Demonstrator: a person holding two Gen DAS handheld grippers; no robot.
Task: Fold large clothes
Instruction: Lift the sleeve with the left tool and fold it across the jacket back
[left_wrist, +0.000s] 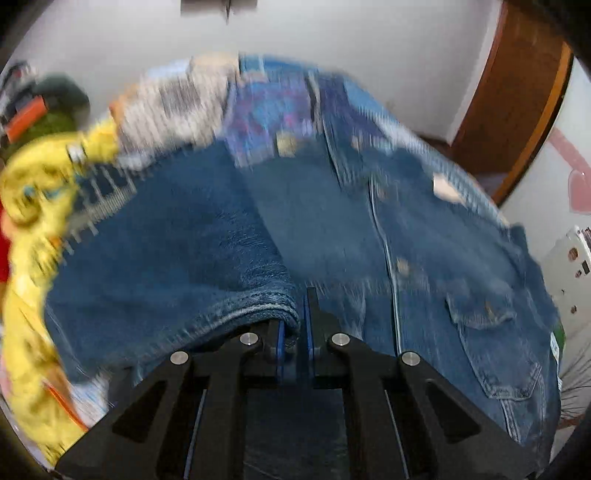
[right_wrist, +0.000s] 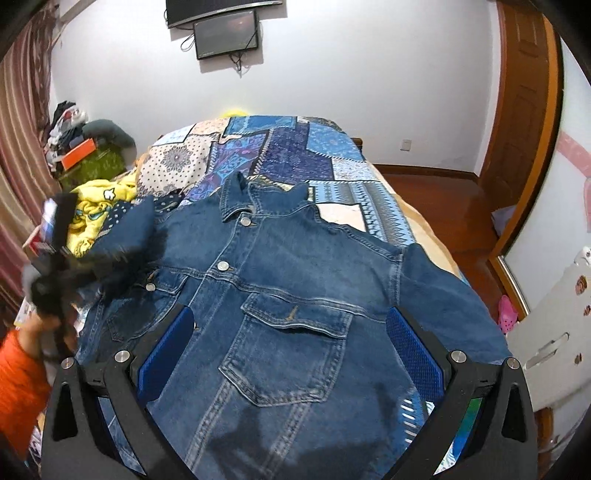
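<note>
Left wrist view, nearest first: the left hand-held gripper (left_wrist: 295, 332) has its blue pads pinched nearly together on the hemmed cuff of the sleeve (left_wrist: 207, 273) of a denim jacket (left_wrist: 424, 258), the thick stitched edge bunched between them, and the blur suggests the sleeve is being swung across the body. In the right wrist view the right hand-held gripper (right_wrist: 288, 354) hangs wide apart and grips nothing, its two pads straddling the chest pocket (right_wrist: 295, 325) from above; whether they touch the cloth I cannot tell. The jacket lies front up and buttoned on a bed, over a blue patchwork quilt (right_wrist: 280, 147), collar (right_wrist: 255, 199) toward the far wall. Denim like this looks heavy and fairly stiff, soft enough to drape but inclined to hold a crease and drag on the quilt, so I judge cuffs, hems and shoulder seams to be the surest places to take hold, where doubled fabric will not slip out. Only the right wrist view shows the whole garment, the raised sleeve at the left with the other tool blurred beside it, an orange-sleeved arm (right_wrist: 18, 376), and yellow clothing (right_wrist: 92, 210) beyond. Farther off are a wall-mounted screen (right_wrist: 225, 33) and a wooden door (right_wrist: 524, 96).
</note>
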